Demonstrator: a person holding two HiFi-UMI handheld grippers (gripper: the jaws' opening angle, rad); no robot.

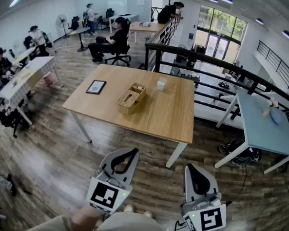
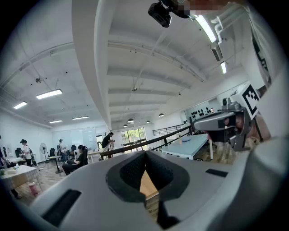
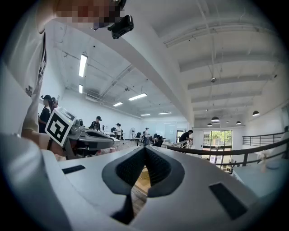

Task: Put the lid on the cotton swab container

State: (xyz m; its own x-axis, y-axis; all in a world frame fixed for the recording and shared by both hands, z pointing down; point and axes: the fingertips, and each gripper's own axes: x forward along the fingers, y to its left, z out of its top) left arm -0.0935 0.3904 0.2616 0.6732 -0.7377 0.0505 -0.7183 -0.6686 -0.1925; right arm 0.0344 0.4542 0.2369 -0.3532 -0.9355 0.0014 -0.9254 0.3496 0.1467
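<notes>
A small pale round container stands near the far edge of the wooden table. It is too far off for me to make out a lid. Both grippers are held low in front of me, well short of the table. The left gripper has its jaws together with nothing between them, and in its own view the left gripper points up towards the ceiling. The right gripper is shut and empty too; in its own view the right gripper also points upward.
A wicker basket sits mid-table and a dark framed tablet lies at its left end. A black railing runs behind the table, a pale blue table stands at the right, and several people sit at desks at the left and back.
</notes>
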